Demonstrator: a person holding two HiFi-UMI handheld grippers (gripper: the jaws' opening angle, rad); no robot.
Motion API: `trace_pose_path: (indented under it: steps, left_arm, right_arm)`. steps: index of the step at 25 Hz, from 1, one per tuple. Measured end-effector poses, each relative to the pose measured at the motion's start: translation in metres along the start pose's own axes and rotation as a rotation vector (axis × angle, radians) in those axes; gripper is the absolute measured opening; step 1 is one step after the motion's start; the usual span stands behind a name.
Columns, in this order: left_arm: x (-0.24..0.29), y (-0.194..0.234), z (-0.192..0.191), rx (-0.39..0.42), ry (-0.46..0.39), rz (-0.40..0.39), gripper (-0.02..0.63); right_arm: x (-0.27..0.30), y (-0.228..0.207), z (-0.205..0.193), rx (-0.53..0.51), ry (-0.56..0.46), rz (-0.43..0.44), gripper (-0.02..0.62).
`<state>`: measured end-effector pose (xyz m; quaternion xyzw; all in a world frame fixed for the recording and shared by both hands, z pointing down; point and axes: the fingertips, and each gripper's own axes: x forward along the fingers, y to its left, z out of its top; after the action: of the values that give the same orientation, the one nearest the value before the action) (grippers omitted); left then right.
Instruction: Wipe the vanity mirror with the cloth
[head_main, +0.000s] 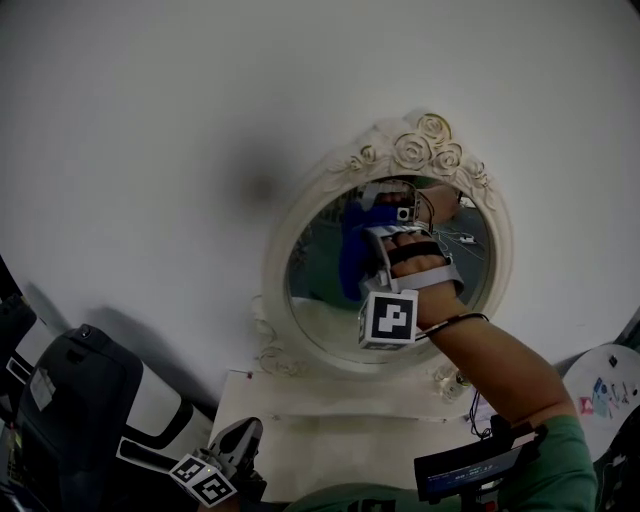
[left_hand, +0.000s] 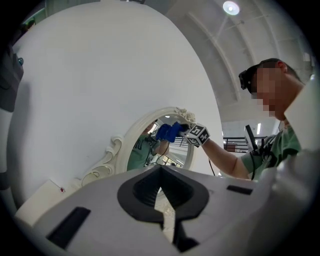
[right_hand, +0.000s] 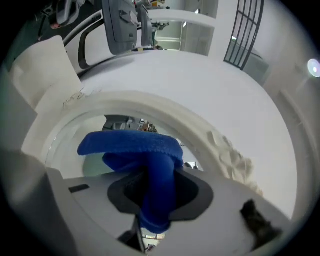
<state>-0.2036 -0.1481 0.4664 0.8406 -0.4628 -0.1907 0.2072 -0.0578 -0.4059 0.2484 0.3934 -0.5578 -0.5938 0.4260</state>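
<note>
Head view: the right tool (head_main: 380, 235) is clamped on the blue cloth (head_main: 352, 258), which hangs just off its left side against the upper glass of the vanity mirror (head_main: 318, 282). I judge the wiping step to be in hand, with the glass below and to the left of the tool yet to be covered. The forearm hides the middle and right of the glass. The left tool (head_main: 240, 432) is low and well apart from the mirror, partly cut off by the bottom edge.

Left gripper view: the left tool's jaws are drawn together with only a thin slit between them, and nothing is in it. The mirror stands far ahead on the white tabletop (left_hand: 90, 75), with the cloth at its top. Its lower rim is hidden behind the tool's own body.

Right gripper view: a fold of cloth runs down between the closed jaws and bunches ahead of the tips, with the carved frame curving beyond. Whether the cloth presses the glass cannot be made out, nor any smears. The next move likely calls for an even sweep with light pressure, so the mirror does not tip.
</note>
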Motion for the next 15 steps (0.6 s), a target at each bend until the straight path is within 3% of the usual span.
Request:
trace_pose_path:
  steps: [5, 11, 15]
  left_arm:
    - [-0.025, 0.011, 0.010, 0.005, -0.033, 0.049, -0.003]
    - [-0.044, 0.025, 0.014, 0.000, -0.052, 0.087, -0.003]
    - [-0.035, 0.022, 0.014, -0.001, -0.046, 0.069, -0.003]
  right_arm:
    - [0.026, -0.005, 0.073, -0.015, -0.068, 0.012, 0.104]
    - [0.041, 0.001, 0.086, -0.023, -0.062, 0.003, 0.104]
    - [0.042, 0.001, 0.080, -0.013, -0.048, 0.010, 0.104]
